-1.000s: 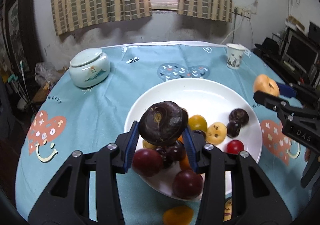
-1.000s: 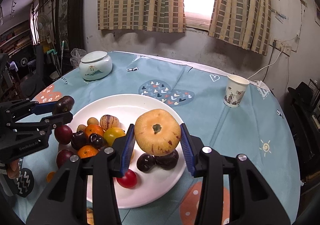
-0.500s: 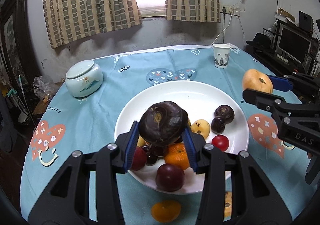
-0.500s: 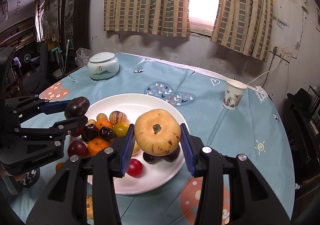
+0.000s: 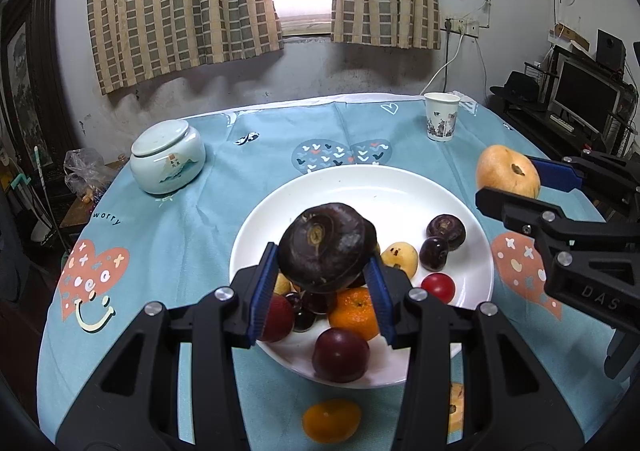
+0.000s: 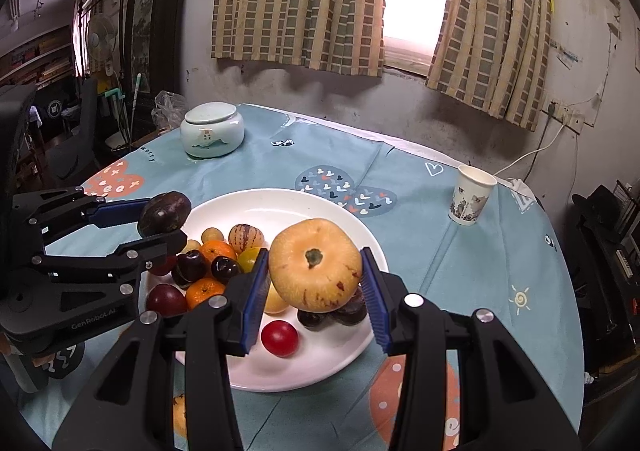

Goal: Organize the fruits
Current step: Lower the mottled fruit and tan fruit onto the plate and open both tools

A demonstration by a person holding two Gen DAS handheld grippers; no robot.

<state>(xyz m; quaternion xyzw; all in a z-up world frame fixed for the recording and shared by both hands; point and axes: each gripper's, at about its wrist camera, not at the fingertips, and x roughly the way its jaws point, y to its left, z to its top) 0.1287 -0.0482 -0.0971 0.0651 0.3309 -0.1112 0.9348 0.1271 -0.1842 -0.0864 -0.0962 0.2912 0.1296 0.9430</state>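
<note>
My left gripper is shut on a dark purple fruit and holds it above the near left part of the white plate. My right gripper is shut on a large yellow-orange fruit above the plate's near right part. The plate holds several small fruits: oranges, dark plums, a red tomato. The right gripper with its fruit shows at the right of the left wrist view. The left gripper with its fruit shows at the left of the right wrist view.
A loose orange and another fruit lie on the blue tablecloth in front of the plate. A lidded ceramic jar stands at the back left, a paper cup at the back right. Furniture and a monitor stand beyond the table's right edge.
Both grippers have pulled back and risen from the plate with their fruits still held; the plate looks smaller and farther away in both views.
</note>
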